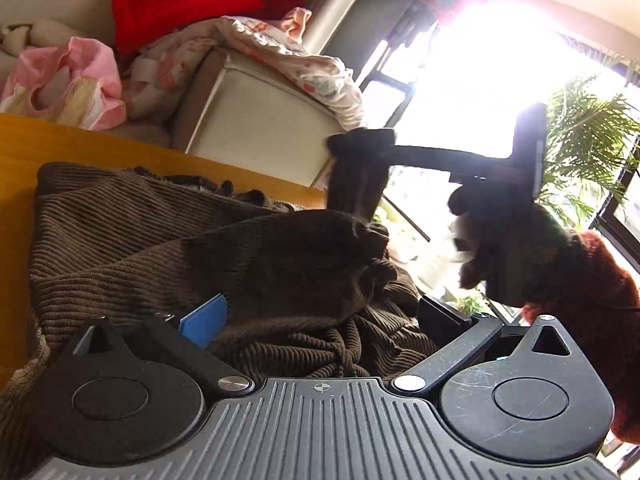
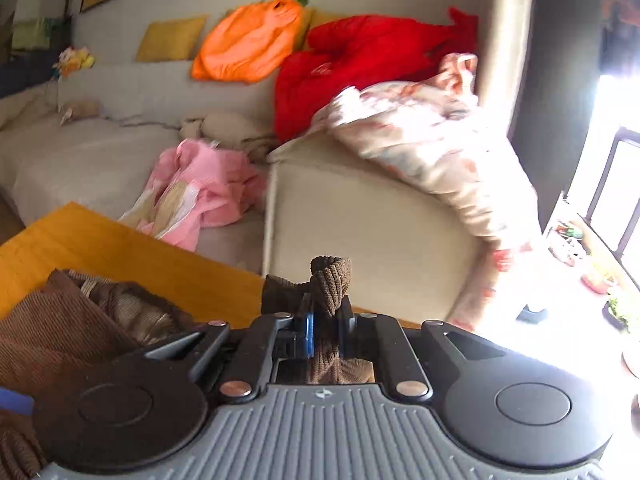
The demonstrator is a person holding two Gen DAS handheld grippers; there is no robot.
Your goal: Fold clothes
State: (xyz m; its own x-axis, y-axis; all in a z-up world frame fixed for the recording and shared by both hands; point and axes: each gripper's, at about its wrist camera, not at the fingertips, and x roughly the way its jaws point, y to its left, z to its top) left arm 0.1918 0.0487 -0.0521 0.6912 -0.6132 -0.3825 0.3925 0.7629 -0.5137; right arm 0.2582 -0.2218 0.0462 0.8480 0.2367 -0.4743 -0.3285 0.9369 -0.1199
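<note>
Left wrist view: brown ribbed garment (image 1: 132, 240) heaped on wooden tabletop (image 1: 80, 140), filling the space between the left gripper (image 1: 320, 312) fingers
Garment axis: bulk runs from lower left up toward the far right; a strip of it rises off the heap to the right gripper (image 1: 360, 140) seen ahead against the window
Left fingers: spread wide, blue pad (image 1: 204, 318) on one side half buried in folds, other finger (image 1: 444, 316) just beside the heap's edge; nothing pinched
Right wrist view: right gripper (image 2: 326, 324) fingers narrow, clamped on a twisted ribbed strip of the garment (image 2: 330, 280) that sticks up past the tips; long axis of the strip roughly upright
Rest of garment, right view: lies lower left on tabletop (image 2: 100, 236), partly under the gripper body
Hidden/unclear: garment type and its edges can't be made out; window glare (image 1: 480, 80) silhouettes the right gripper; hand in rust sleeve (image 1: 592, 280) dark, cut off at frame edge
Surroundings: beige sofa (image 2: 360, 208) behind tabletop with pink (image 2: 200, 188), red (image 2: 360, 64), orange (image 2: 252, 44) and floral (image 2: 432, 136) clothes; plant (image 1: 588, 140) by window
</note>
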